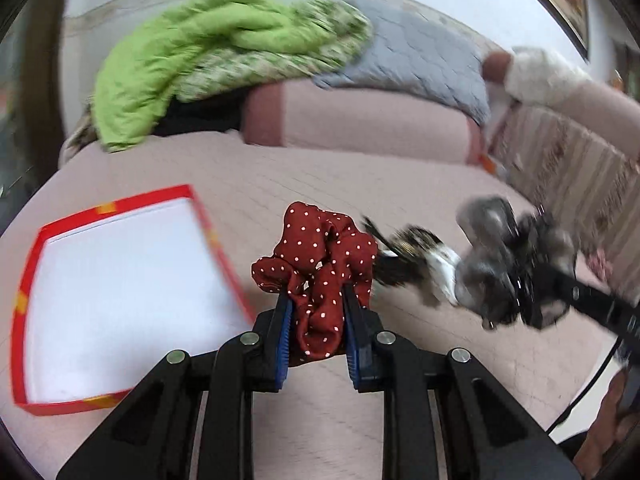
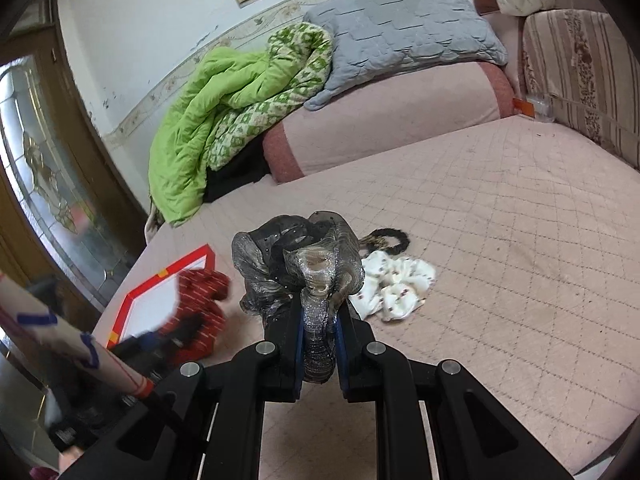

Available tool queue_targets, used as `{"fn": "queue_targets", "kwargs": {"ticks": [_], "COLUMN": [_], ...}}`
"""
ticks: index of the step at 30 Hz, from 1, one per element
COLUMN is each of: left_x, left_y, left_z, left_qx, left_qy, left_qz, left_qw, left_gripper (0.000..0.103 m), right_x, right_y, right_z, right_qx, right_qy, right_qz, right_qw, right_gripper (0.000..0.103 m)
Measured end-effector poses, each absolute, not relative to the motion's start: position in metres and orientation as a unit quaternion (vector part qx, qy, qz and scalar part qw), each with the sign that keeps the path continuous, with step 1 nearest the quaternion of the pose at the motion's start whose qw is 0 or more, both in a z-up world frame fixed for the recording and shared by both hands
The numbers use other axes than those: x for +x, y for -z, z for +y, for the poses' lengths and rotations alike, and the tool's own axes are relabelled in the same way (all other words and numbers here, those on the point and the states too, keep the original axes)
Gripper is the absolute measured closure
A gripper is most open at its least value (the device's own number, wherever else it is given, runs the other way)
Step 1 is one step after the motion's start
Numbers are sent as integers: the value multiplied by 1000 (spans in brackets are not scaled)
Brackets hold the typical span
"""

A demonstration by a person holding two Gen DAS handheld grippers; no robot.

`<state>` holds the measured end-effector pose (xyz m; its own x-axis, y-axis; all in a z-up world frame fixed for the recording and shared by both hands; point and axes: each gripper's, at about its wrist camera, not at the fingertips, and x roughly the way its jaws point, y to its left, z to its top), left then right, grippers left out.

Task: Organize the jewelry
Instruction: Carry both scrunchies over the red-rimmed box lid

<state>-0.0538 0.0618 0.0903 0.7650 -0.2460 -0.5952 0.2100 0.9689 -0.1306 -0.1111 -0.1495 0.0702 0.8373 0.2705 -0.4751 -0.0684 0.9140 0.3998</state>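
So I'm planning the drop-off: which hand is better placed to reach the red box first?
Probably left. Its tongs, shut on the red dotted scrunchie, sit right beside the red box. The right tongs, holding the grey scrunchie, are farther away.

A big bed [image 2: 500, 216] with a pink quilted cover holds everything. A red box [image 1: 28, 300] with a white inside lies flat on it, near the edge. A white scrunchie [image 2: 394, 284] lies farther in, with a dark one [image 2: 386, 240] just behind it. A green blanket [image 2: 208, 120] and a grey pillow [image 2: 400, 28] are piled at the back.
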Motion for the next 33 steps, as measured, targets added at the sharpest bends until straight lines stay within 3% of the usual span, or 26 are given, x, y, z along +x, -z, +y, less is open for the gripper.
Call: {"fn": "queue_targets", "kwargs": {"ticks": [16,22,33], "left_x": [-2,39,67], "left_y": [-109,-93,-67], "left_z": [191,250,284], "left_qx": [-65,-118,-158], "left_qy": [-41,-94,-122], "left_qz": [297,338,376], "left_qw": [952,929,905], "left_gripper": [81,81,81], "right_x": [-21,45,108], "right_y": [-84,-86,-63], "right_z": [-15,47,100], "right_qx": [135,139,133], "right_qy": [-228,-262,-268], "right_qz": [286,309,371], "right_qw": [921,904,879], "right_gripper": [89,89,89]}}
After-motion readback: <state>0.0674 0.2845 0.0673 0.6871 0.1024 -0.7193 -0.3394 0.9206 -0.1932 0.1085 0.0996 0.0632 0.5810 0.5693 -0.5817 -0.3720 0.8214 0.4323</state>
